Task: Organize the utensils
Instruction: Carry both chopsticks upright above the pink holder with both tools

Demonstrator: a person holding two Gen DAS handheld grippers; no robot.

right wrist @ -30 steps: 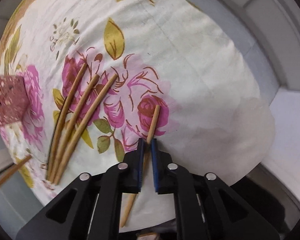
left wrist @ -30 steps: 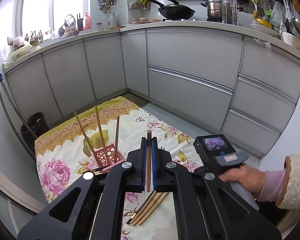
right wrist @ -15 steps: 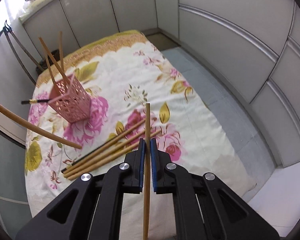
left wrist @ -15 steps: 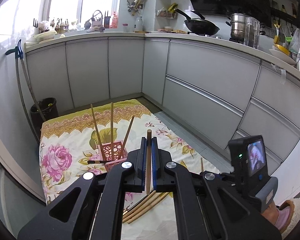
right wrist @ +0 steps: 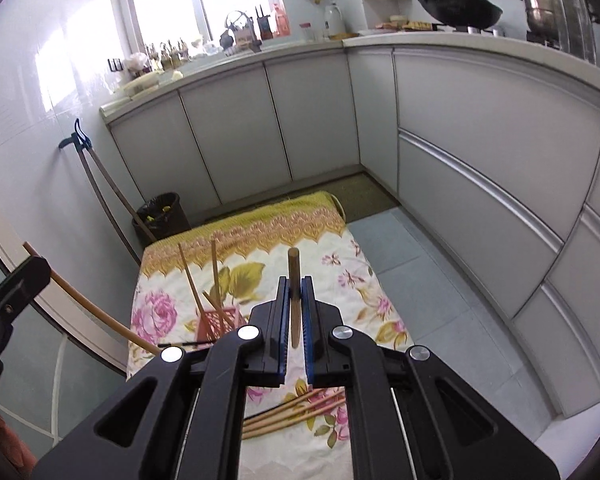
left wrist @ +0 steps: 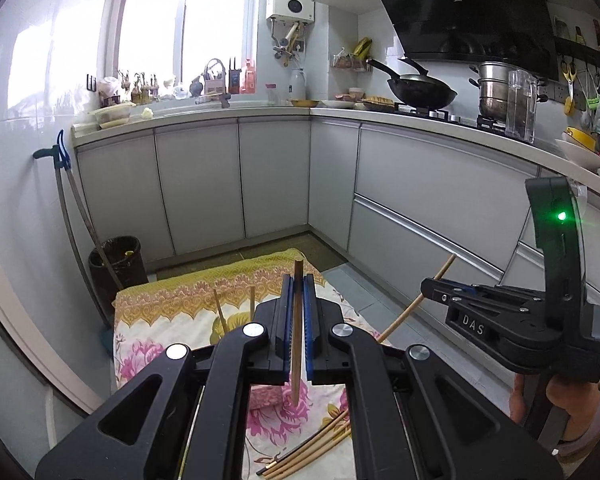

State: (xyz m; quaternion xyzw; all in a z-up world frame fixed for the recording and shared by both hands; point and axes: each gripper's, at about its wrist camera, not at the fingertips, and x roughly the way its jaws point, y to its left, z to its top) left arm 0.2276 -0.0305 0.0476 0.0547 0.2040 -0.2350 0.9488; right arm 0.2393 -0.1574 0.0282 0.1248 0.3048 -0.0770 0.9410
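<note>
My left gripper (left wrist: 297, 286) is shut on a wooden chopstick (left wrist: 297, 320) that runs along its blue pads. My right gripper (right wrist: 295, 286) is shut on another wooden chopstick (right wrist: 293, 280), also seen from the left wrist as a slanted stick (left wrist: 416, 304) in the black gripper body (left wrist: 512, 320). Below, a pink perforated holder (right wrist: 216, 322) stands on the floral cloth (right wrist: 340, 280) with a few chopsticks (right wrist: 190, 280) leaning in it. Several loose chopsticks (right wrist: 296, 412) lie on the cloth near its front edge. Both grippers hover well above the cloth.
Grey kitchen cabinets (left wrist: 440, 200) wrap around the back and right. A black bin (left wrist: 118, 264) and long-handled tools (left wrist: 72, 216) stand against the left wall. Grey floor tiles (right wrist: 420, 264) lie right of the cloth. A hand (left wrist: 572, 400) holds the right gripper.
Both grippers rose, the right one far more, lifting its chopstick off the cloth and tilting from looking straight down to looking across the kitchen. The left still holds its chopstick.
</note>
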